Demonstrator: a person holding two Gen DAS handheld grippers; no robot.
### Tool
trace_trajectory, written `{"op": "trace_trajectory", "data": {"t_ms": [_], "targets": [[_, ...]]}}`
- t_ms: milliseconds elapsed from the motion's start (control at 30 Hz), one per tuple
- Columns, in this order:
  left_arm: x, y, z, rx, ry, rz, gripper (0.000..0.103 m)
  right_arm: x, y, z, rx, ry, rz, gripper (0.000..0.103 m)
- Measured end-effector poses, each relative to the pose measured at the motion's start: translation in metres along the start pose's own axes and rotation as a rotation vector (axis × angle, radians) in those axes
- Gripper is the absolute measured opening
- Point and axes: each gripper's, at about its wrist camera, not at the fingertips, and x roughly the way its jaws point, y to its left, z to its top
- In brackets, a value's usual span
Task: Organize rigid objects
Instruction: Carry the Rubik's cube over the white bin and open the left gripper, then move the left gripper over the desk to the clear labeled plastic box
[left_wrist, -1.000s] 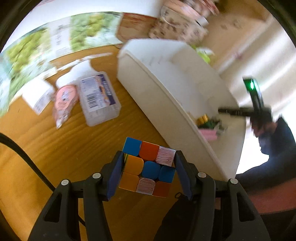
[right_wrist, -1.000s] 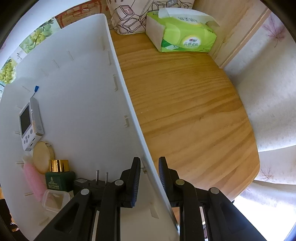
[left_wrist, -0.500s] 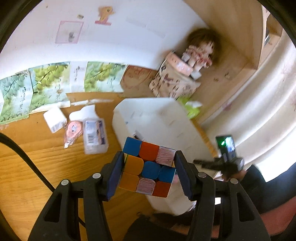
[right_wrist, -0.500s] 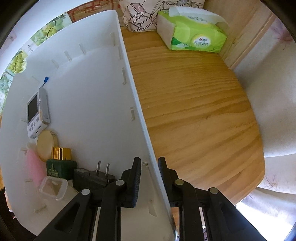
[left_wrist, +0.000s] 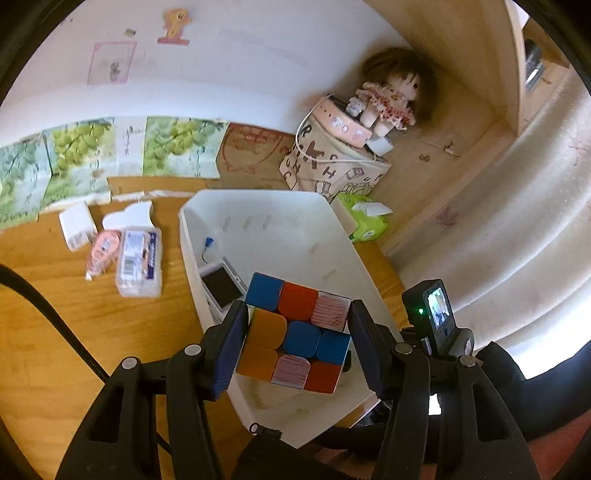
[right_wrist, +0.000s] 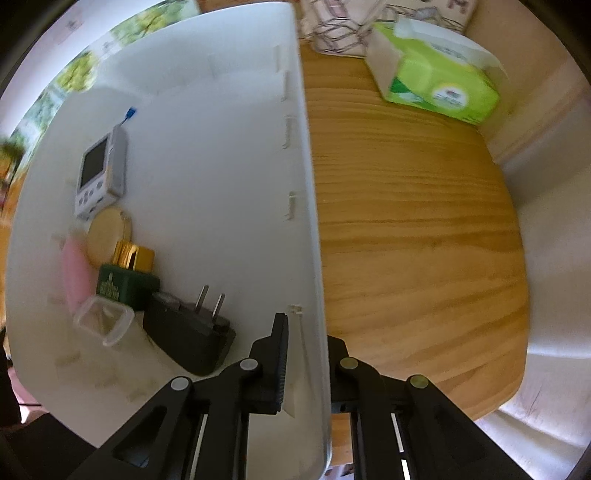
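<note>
My left gripper pinches a puzzle cube low in the frame's centre, over the white bin. My right gripper is closing on the bin's wall. Writing on the green tissue pack, upper right, is too blurred to read.

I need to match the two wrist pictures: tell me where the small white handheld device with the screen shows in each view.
Left wrist: the white handheld device lies inside the white bin, at centre, just above the puzzle cube.
Right wrist: same device at left, on the bin floor.
Shared landmark: green tissue pack beyond the bin.
</note>
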Motion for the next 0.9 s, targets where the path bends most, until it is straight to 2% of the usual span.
{"op": "trace_trajectory", "data": {"t_ms": [400,500,700,900], "targets": [[0.042,-0.035,-0.014,-0.073,0.052,0.137,0.061,0.002,0.002,-0.001,-0.217,0.032,0.049,0.008],[0.04,-0.04,-0.015,-0.104,0.003,0.146,0.08,0.003,0.0,0.001,-0.259,0.04,0.063,0.008],[0.033,-0.035,-0.011,-0.164,-0.072,0.2,0.082,0.005,-0.003,0.009,-0.329,0.046,0.08,0.009],[0.026,-0.012,-0.007,-0.206,-0.09,0.289,0.082,0.011,0.006,0.016,-0.353,0.059,0.083,0.009]]}}
